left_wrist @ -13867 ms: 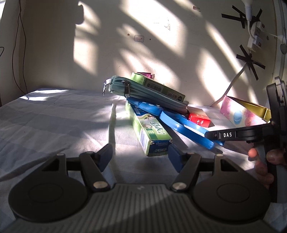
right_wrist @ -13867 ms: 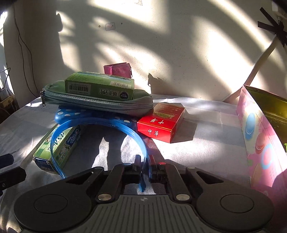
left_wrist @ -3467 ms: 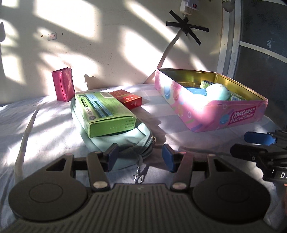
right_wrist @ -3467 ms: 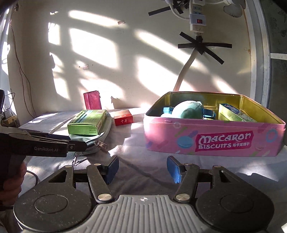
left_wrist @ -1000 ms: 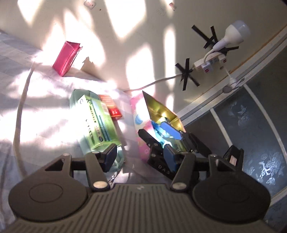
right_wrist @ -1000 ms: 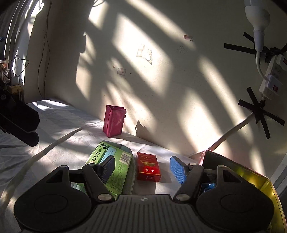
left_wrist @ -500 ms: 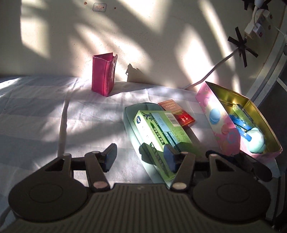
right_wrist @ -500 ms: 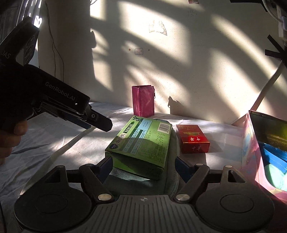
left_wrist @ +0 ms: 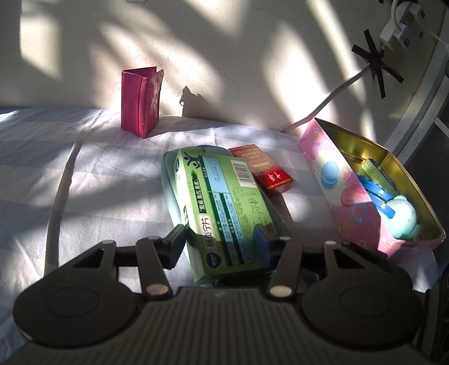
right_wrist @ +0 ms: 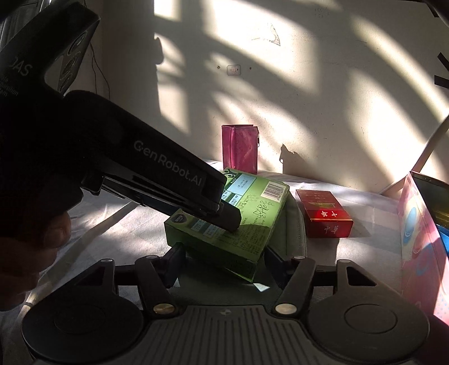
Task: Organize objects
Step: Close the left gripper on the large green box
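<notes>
We have the left gripper (left_wrist: 223, 238) wide open astride the green box (left_wrist: 224, 207), which lies on the grey pouch (left_wrist: 169, 168). The right gripper (right_wrist: 224, 262) is also wide open, just before it. Risk: closing skewed could slide the box or snag the pouch underneath.

wall (left_wrist: 224, 42) sunlit | power strip (left_wrist: 398, 25) | black tape cross (left_wrist: 374, 60) | white cord (left_wrist: 322, 111)

A home — sheeted bed (left_wrist: 84, 179), wall-taped power strip (left_wrist: 398, 25).
</notes>
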`<state>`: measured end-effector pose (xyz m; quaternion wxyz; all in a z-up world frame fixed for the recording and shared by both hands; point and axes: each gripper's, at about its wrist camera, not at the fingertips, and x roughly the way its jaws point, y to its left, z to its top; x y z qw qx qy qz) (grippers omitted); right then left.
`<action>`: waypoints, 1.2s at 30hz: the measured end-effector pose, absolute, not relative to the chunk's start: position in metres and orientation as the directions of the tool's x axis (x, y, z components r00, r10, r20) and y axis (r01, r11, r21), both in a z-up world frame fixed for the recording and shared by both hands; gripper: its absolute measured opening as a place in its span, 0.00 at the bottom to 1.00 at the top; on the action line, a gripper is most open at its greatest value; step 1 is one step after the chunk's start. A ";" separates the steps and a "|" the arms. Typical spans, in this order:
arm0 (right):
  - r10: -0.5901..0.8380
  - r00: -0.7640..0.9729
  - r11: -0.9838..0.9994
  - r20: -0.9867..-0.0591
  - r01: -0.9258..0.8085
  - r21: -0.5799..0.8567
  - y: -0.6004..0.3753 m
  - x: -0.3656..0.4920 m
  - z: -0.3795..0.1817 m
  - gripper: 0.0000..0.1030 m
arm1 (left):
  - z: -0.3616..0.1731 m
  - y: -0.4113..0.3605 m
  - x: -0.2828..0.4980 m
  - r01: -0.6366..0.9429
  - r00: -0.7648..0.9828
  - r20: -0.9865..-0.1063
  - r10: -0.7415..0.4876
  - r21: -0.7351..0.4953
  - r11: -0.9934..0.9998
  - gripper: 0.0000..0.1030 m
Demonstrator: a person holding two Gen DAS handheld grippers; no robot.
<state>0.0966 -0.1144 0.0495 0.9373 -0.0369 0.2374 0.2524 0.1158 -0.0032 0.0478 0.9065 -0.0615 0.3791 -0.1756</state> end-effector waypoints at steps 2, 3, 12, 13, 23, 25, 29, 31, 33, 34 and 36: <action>0.479 0.745 0.855 -0.464 -0.515 0.058 -0.108 0.091 0.051 0.53 | 0.052 0.011 0.104 0.258 0.677 -0.646 -0.352 -0.240 0.936 0.49; 0.490 0.740 0.845 -0.460 -0.534 0.041 -0.101 0.085 0.053 0.53 | 0.052 0.021 0.096 0.249 0.686 -0.638 -0.350 -0.246 0.937 0.48; 0.608 0.597 0.698 -0.523 -0.716 -0.006 -0.019 0.046 0.046 0.50 | 0.034 0.117 0.040 0.076 0.698 -0.662 -0.274 -0.311 0.947 0.46; 0.604 0.596 0.687 -0.529 -0.726 -0.033 -0.014 0.042 0.045 0.50 | 0.031 0.123 0.035 0.068 0.695 -0.665 -0.273 -0.318 0.946 0.46; 0.589 0.603 0.699 -0.538 -0.714 -0.036 -0.015 0.028 0.053 0.69 | 0.035 0.170 0.021 0.053 0.738 -0.602 -0.306 -0.401 0.915 0.56; 0.583 0.583 0.697 -0.565 -0.716 -0.020 -0.009 0.030 0.051 0.67 | 0.032 0.165 0.022 0.076 0.724 -0.603 -0.335 -0.412 0.908 0.56; 0.678 0.477 0.605 -0.559 -0.794 0.056 0.000 0.016 0.057 0.51 | 0.027 0.155 0.023 0.106 0.714 -0.620 -0.326 -0.364 0.925 0.56; 0.692 0.487 0.579 -0.533 -0.816 0.006 -0.001 0.004 0.065 0.51 | 0.028 0.161 0.021 0.099 0.724 -0.611 -0.321 -0.368 0.925 0.56; 0.671 0.537 0.611 -0.511 -0.791 -0.029 -0.010 0.004 0.071 0.52 | 0.029 0.170 0.019 0.089 0.734 -0.600 -0.318 -0.380 0.921 0.56; 0.655 0.564 0.642 -0.503 -0.766 -0.022 -0.018 0.007 0.075 0.52 | 0.029 0.173 0.018 0.084 0.737 -0.598 -0.315 -0.382 0.920 0.56; 0.608 0.626 0.726 -0.488 -0.687 0.024 -0.043 0.019 0.080 0.52 | 0.028 0.179 0.015 0.075 0.738 -0.596 -0.317 -0.395 0.916 0.56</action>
